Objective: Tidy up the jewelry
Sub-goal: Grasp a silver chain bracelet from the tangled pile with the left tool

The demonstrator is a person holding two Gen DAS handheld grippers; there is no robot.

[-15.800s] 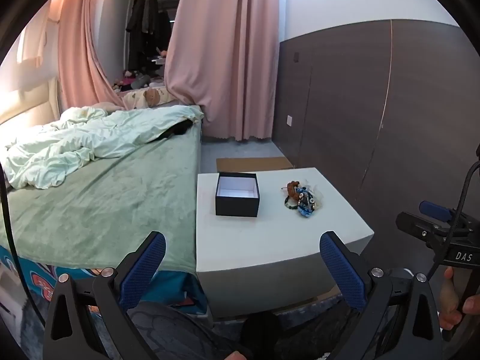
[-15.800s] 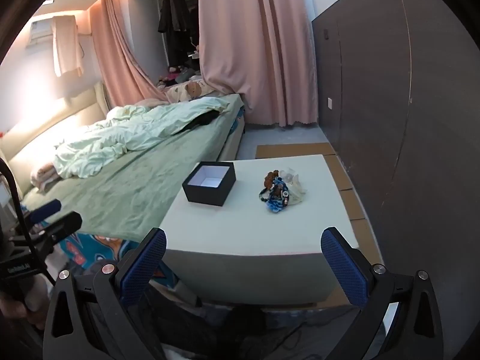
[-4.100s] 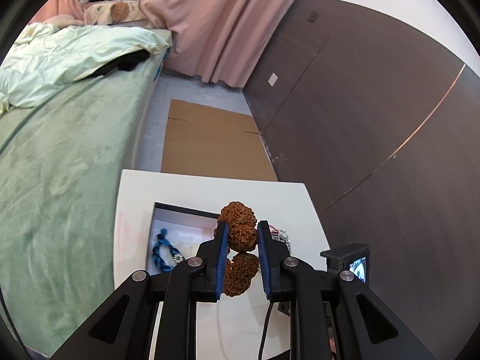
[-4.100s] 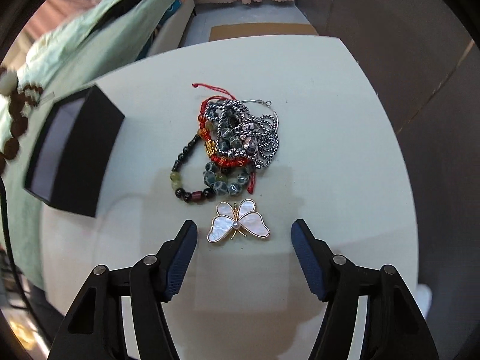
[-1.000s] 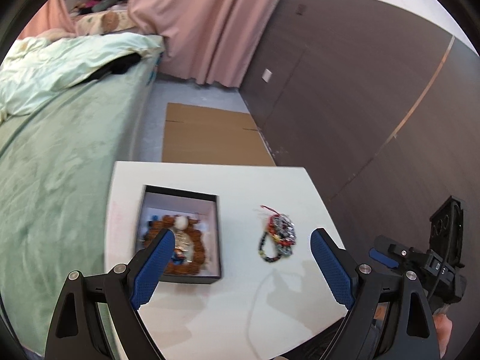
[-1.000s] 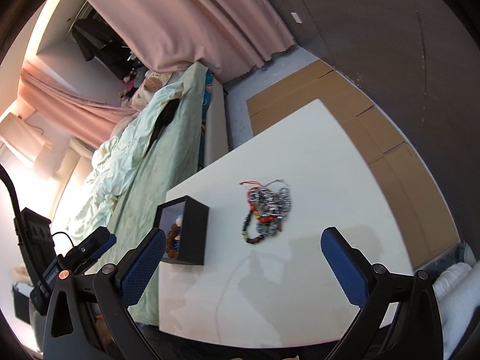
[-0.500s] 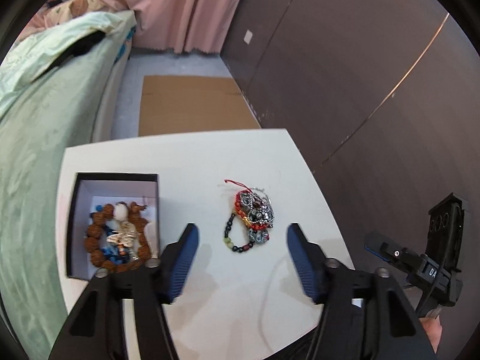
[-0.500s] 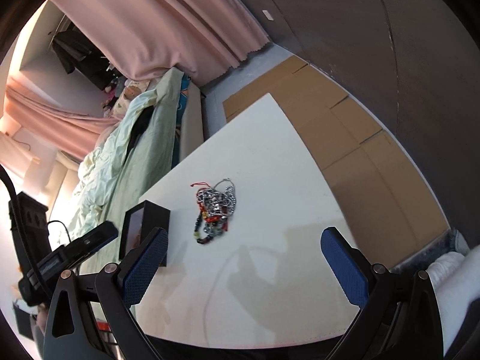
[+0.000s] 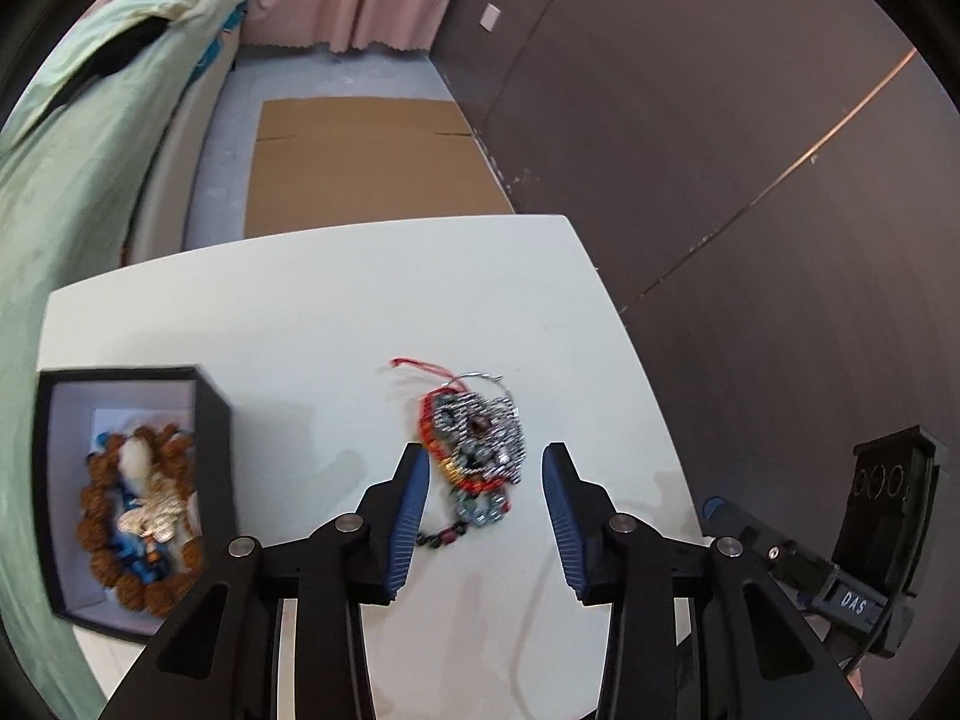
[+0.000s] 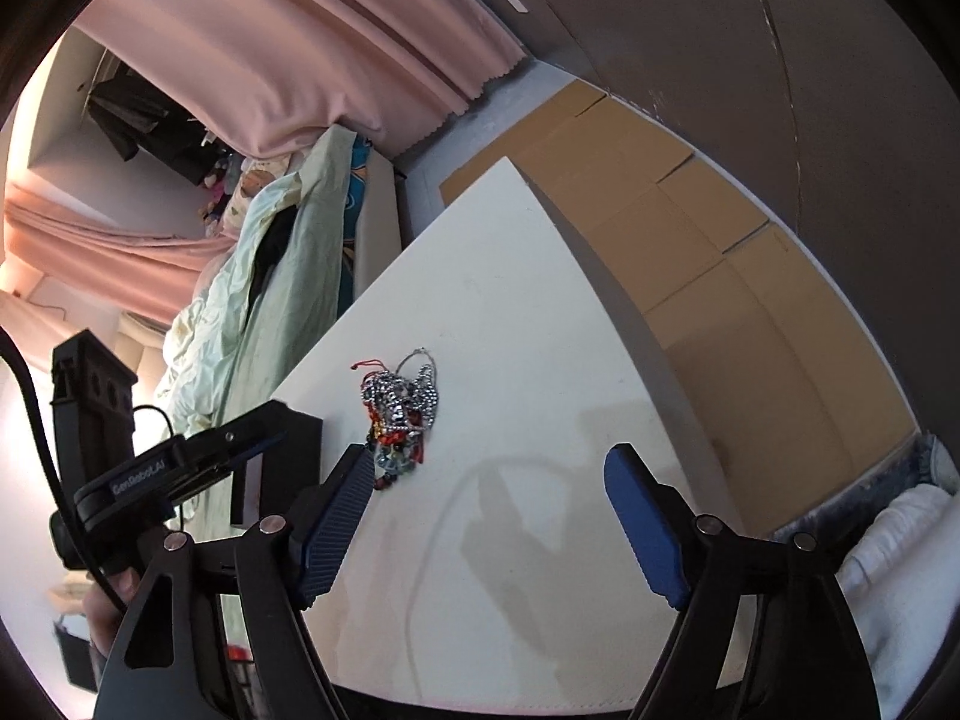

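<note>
Hovering part-open & empty, left tool (image 9: 485, 495) has bracelet pile (image 9: 477, 450) at 12 o'clock between fingers, pile's long axis running 12-6; right tool (image 10: 489, 525) wide open, empty, farther off.

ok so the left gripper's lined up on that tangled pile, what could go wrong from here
1. The jewelry pile is several bracelets and a silver chain knotted together, so the open left gripper may lift the whole clump, or drop part of it on the way.
2. A dark bead strand trails beside the left finger and could be pinned or dragged across the white table.
3. The black box already holds a brown bead bracelet and a butterfly brooch, so more may tangle there.
</note>
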